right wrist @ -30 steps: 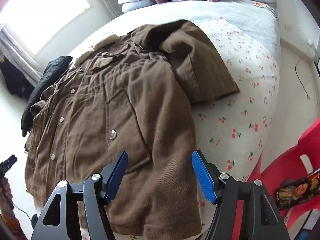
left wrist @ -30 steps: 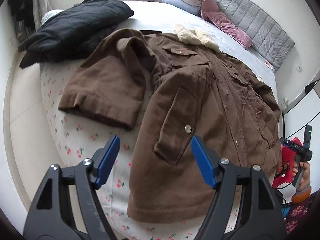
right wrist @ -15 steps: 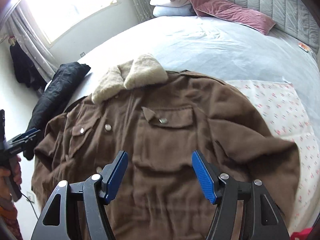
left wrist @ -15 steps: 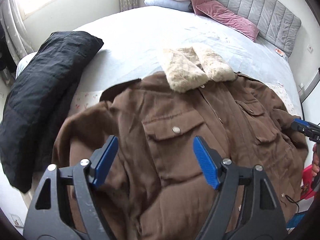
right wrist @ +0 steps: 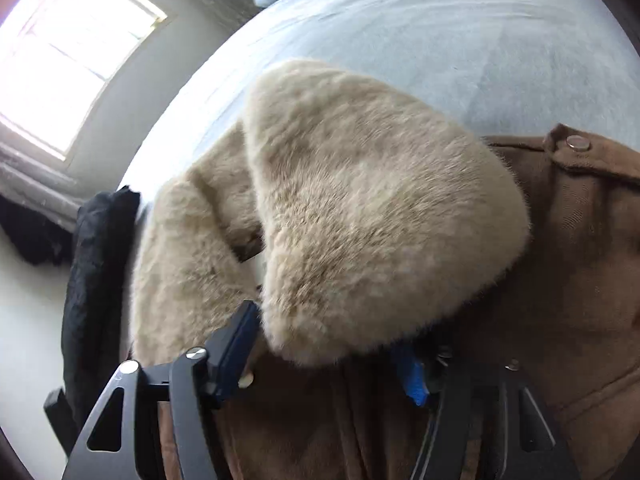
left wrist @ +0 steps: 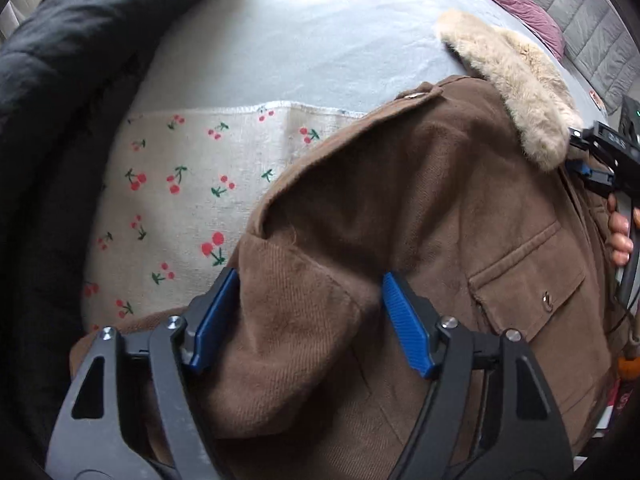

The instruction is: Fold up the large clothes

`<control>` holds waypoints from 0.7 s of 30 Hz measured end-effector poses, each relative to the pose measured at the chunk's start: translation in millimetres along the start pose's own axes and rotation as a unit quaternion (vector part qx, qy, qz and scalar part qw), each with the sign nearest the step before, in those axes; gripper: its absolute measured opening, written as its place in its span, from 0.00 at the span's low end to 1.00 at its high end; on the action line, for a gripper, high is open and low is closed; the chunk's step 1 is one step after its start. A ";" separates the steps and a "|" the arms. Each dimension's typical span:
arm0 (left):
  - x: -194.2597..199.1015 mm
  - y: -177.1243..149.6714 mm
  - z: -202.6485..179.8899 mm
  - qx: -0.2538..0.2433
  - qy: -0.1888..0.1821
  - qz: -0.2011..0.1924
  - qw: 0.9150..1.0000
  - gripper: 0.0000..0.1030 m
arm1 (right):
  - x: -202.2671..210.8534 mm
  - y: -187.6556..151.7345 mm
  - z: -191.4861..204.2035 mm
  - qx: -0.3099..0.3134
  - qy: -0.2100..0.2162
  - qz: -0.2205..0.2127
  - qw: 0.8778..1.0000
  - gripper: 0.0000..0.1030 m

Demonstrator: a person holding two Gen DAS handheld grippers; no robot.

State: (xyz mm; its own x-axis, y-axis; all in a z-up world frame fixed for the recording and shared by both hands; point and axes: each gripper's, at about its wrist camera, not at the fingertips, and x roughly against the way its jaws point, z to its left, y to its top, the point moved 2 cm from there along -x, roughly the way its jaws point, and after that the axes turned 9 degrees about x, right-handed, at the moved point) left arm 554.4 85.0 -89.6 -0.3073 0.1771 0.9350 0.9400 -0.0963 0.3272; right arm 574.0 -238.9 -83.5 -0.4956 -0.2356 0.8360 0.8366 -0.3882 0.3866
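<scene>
Both grippers down on the brown coat (left wrist: 460, 208) at its collar end, fingers closing in.

Coat's spread out on the bed (left wrist: 304, 40), lying partly on a cherry-print sheet (left wrist: 172, 184), with a black jacket (left wrist: 60, 60) bunched up at the bed's edge. Left gripper (left wrist: 310, 320) has its blue fingers (left wrist: 404, 324) either side of a bunched fold of brown fabric near the shoulder, closing on it; the left one touches the fold, but whether they've actually clamped yet, can't tell. Right gripper (right wrist: 328, 356) is right under the fuzzy beige collar (right wrist: 360, 208), jaws closing too, with the collar's lower edge and the coat front between them; one finger is mostly hidden by the fur, so can't call the grip there either.
</scene>
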 end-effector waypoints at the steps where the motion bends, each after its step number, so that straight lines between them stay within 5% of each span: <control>1: 5.1 -5.1 -2.7 -0.005 0.003 -0.018 1.000 0.44 | -0.9 0.1 2.1 0.016 -0.032 -0.018 0.999 0.23; 2: 12.5 -8.4 -1.3 0.010 0.000 -0.036 0.999 0.16 | -0.7 -1.3 5.7 0.029 -0.043 -0.028 0.998 0.17; 3: 21.3 -10.3 1.4 0.030 -0.010 -0.056 0.998 0.12 | 2.4 -3.2 11.6 0.048 -0.055 -0.039 0.997 0.14; 7: 63.1 -4.6 4.1 0.046 -0.003 -0.147 0.988 0.11 | 34.0 11.4 33.1 0.102 -0.042 -0.092 0.990 0.07; 11: 86.4 10.8 -4.6 0.031 0.040 -0.243 0.969 0.11 | 50.6 42.7 61.1 0.147 -0.067 -0.132 0.978 0.07; 13: 57.8 24.0 -10.4 0.016 0.081 -0.215 0.973 0.16 | 36.0 52.6 61.8 0.145 -0.076 -0.140 0.977 0.08; 16: 6.4 36.0 -11.3 -0.015 0.150 -0.131 0.980 0.27 | -8.4 44.0 49.5 0.141 -0.070 -0.078 0.984 0.20; 17: 9.0 32.4 -14.7 -0.027 0.152 -0.143 0.978 0.31 | -14.5 36.9 42.9 0.141 -0.060 -0.067 0.986 0.24; 20: 36.7 22.8 -24.3 -0.040 0.107 -0.178 0.977 0.65 | 8.2 23.9 26.8 0.152 -0.001 -0.061 0.986 0.41; 21: 45.7 21.8 -28.9 -0.044 0.092 -0.183 0.978 0.65 | 21.0 22.6 21.1 0.158 0.004 -0.067 0.985 0.45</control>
State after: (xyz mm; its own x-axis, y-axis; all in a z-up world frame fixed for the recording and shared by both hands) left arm 556.6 62.7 -35.8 -0.6502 0.0360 0.7589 0.7480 -0.1446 0.6477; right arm 587.4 -233.8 -48.9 -0.6074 -0.2076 0.7668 0.7937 -0.1198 0.5964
